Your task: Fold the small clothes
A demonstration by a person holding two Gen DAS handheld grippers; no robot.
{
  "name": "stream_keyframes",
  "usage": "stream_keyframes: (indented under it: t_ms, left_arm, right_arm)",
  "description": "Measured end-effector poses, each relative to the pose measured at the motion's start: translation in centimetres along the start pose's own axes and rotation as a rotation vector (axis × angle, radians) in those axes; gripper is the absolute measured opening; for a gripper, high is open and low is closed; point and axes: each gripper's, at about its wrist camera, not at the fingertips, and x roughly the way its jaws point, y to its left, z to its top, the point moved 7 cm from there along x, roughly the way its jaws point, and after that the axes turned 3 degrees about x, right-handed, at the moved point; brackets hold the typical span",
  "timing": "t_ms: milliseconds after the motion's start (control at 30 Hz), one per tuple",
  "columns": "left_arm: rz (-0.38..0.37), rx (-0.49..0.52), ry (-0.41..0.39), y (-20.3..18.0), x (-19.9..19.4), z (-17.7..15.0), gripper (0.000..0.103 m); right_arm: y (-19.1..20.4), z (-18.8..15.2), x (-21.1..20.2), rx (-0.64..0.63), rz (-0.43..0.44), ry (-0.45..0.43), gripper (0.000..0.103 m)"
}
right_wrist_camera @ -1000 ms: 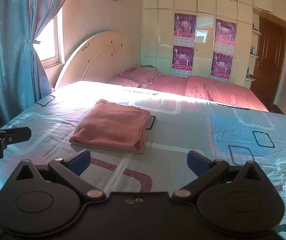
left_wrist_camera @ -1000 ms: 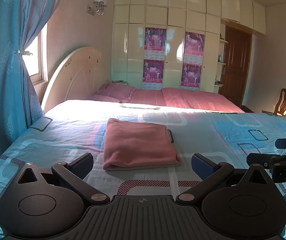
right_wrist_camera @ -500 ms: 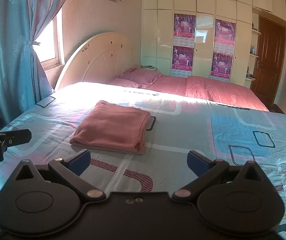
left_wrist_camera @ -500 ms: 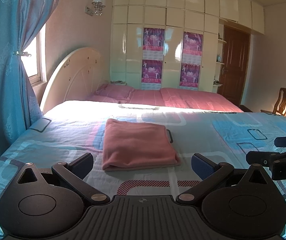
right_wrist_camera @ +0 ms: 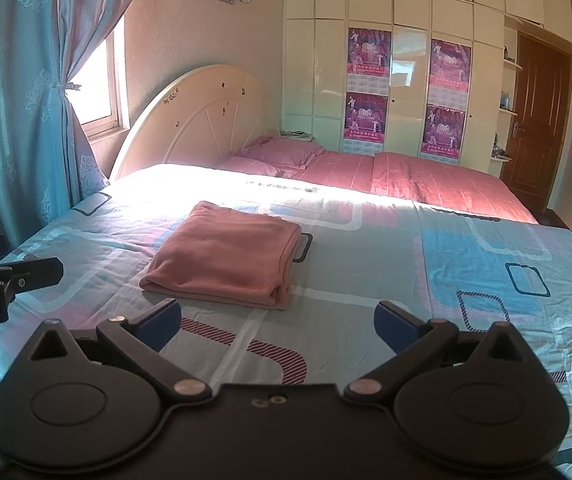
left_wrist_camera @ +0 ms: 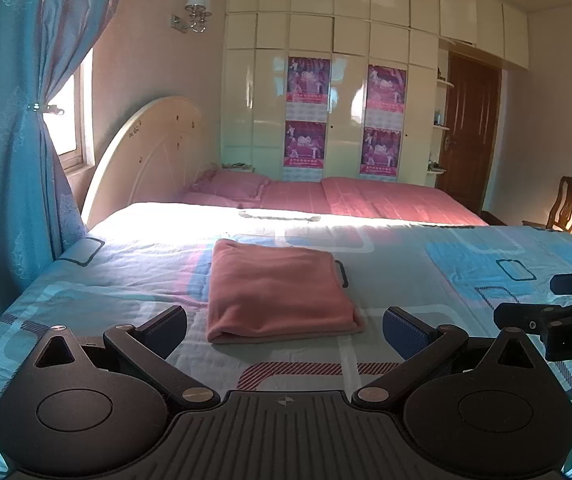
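Pink garment (left_wrist_camera: 277,288), neatly folded rectangle, flat on bedspread (left_wrist_camera: 426,280)

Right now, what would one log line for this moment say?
cloth: folded, flat on bed | left gripper: open, empty | right gripper: open, empty | both short of cloth, no contact

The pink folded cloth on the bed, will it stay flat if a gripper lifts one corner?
Probably not. The pink folded cloth looks soft and fuzzy, so it would likely droop. Its stacked layers lie loose, so they may slide open. It probably feels light.
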Motion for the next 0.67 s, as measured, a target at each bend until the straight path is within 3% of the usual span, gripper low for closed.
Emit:
stream_keyframes:
  t_ms: [667]
  left_arm:
    - [0.020,0.003,0.012,0.23,-0.06,-0.15,0.103]
  right_arm:
    - [0.53,0.58,-0.03,-0.015,0.020,-0.007,0.102]
